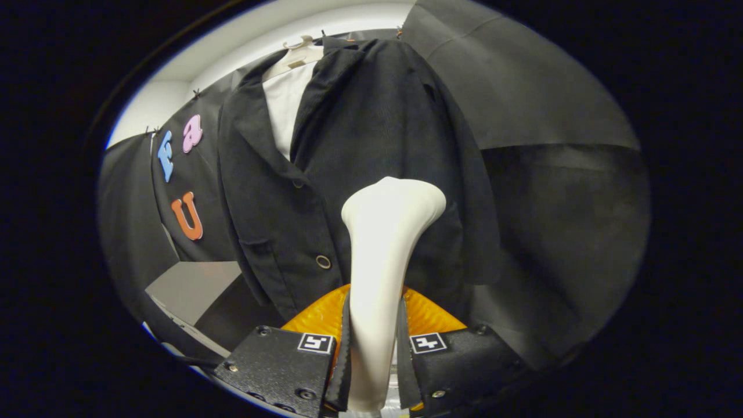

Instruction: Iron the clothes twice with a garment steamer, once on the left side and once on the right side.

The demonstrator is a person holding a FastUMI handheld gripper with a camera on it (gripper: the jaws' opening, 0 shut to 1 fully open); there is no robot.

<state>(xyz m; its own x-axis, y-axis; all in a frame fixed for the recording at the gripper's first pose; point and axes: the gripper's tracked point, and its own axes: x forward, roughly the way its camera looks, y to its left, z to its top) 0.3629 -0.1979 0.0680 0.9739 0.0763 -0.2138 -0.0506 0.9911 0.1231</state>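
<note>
Gripper (374, 348): fingers closed narrow, both pressing handle of white steamer (383, 244) held upright between them. Steamer head flared at top, facing dark jacket (360, 145) just ahead; contact with cloth cannot be confirmed. Jacket hangs on pale hanger (299, 49) over white shirt (287, 104), visible at open collar. Steamer head sits in front of jacket's front panel, right of button line; round button (323, 262) left of handle. Orange ribbed part (426, 316) behind handle base. Grey surface (191, 290) below jacket, left of fingers.
</note>
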